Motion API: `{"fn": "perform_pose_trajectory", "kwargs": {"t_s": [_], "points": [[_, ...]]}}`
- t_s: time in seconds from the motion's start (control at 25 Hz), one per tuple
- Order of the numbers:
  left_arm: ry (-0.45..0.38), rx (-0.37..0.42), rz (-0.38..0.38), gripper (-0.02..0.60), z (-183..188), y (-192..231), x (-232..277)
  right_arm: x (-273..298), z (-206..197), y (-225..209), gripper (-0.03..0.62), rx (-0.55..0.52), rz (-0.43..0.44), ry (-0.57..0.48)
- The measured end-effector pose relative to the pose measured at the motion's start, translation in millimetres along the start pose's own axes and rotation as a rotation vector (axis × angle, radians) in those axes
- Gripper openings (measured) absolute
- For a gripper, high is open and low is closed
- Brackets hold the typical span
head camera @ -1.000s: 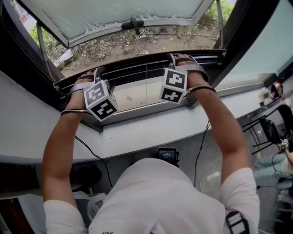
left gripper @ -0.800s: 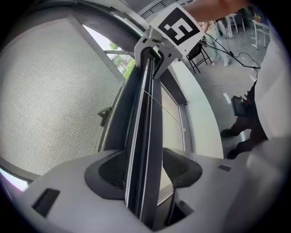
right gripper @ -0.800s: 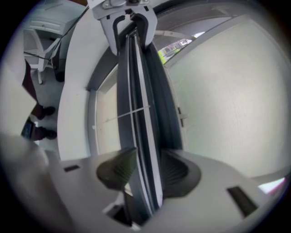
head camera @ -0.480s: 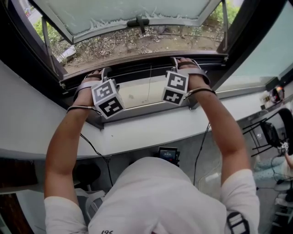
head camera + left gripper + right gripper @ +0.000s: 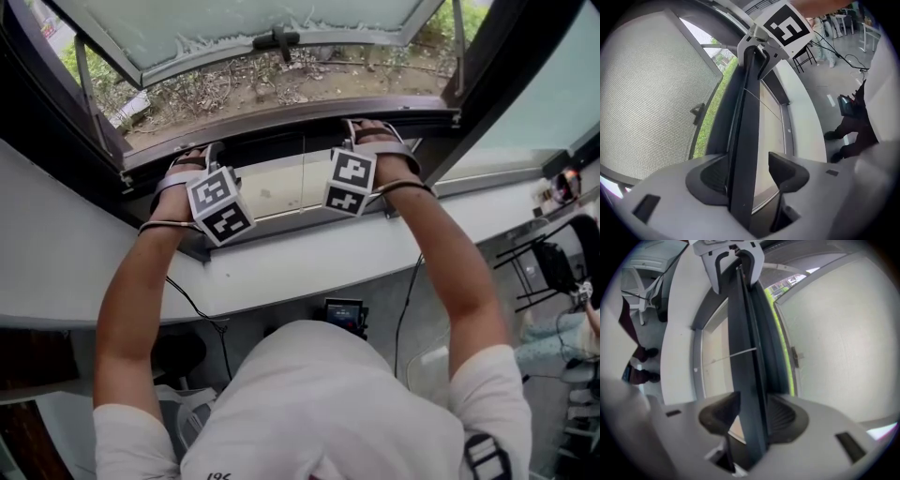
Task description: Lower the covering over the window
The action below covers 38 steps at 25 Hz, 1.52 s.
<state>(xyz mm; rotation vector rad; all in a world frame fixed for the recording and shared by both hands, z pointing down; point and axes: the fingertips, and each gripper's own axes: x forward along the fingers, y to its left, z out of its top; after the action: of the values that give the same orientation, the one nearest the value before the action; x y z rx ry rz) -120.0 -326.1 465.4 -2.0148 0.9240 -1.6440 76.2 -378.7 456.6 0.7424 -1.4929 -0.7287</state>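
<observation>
Left gripper (image 5: 750, 173) and right gripper (image 5: 752, 416), jaws just spreading apart, loosely straddling dark blind rail (image 5: 748, 98), white sill (image 5: 309, 267) close below

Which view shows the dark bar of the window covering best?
The left gripper view: the dark bar runs up the middle, close and sharp. The right gripper view shows it less sharply. The head view shows only a thin far strip.

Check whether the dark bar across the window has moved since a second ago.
Yes, slightly. In the head view the dark bar has sunk toward the white sill, so the pale strip under it looks a little narrower.
</observation>
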Motion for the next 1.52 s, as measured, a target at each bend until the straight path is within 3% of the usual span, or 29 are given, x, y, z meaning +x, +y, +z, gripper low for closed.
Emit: {"fn": "perform_pose_trajectory", "kwargs": {"t_s": [0.4,0.88,1.12,1.52], "points": [[-0.002,0.010,0.008,0.263,-1.8,-0.9,2.3,2.7,0.7,2.2,0.173,-0.004,-0.006,0.008],[-0.006,0.031,0.043,0.268,-3.8,-3.7,8.1,9.3,2.4,4.4,0.179,0.051,-0.107,-0.007],[-0.025,0.014,0.031,0.267,-4.3,-2.0,10.6,10.5,2.9,-0.5,0.178,0.029,-0.117,0.000],[-0.164,-0.072,0.063,0.266,14.6,-1.5,7.6,6.1,-12.4,2.6,0.170,0.018,-0.046,-0.021]]}}
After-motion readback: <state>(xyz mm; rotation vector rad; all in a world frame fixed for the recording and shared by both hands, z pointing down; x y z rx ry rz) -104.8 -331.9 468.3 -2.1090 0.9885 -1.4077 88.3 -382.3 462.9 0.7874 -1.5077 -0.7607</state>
